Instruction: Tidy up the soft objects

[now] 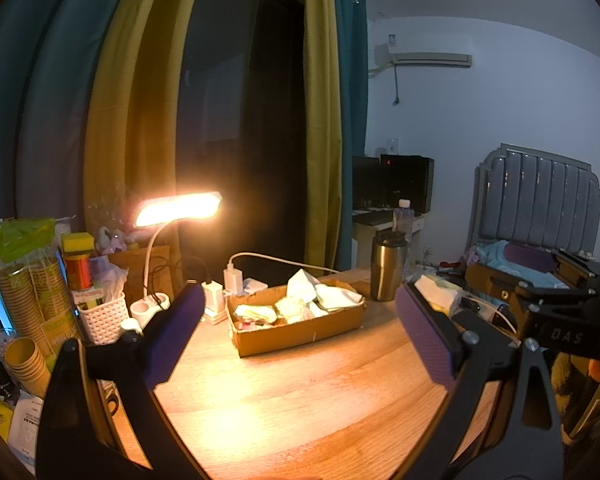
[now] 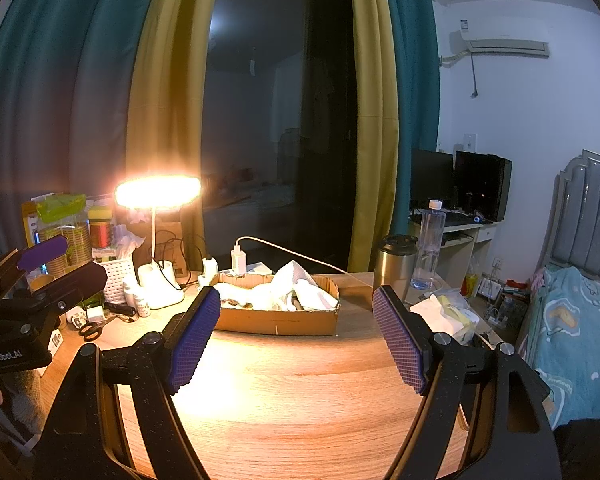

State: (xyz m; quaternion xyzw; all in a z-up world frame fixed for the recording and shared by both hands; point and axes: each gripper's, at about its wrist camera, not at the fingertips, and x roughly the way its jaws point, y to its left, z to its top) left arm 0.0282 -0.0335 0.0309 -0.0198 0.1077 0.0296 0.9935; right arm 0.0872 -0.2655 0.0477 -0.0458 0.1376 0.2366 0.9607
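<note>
Above wooden table, both grippers level, jaws wide, empty.

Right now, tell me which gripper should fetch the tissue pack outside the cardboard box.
Probably right. The tissue pack lies off to the right beside the open right gripper; the left gripper, also open, is farther.

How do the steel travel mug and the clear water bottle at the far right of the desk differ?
The travel mug is opaque brushed metal with a dark lid; the water bottle is see-through plastic with a small white cap. The mug is wider and shorter, the bottle slimmer and taller. The mug stands nearer the cardboard box; the bottle is behind it, to the right. Both stand upright and capped.
</note>
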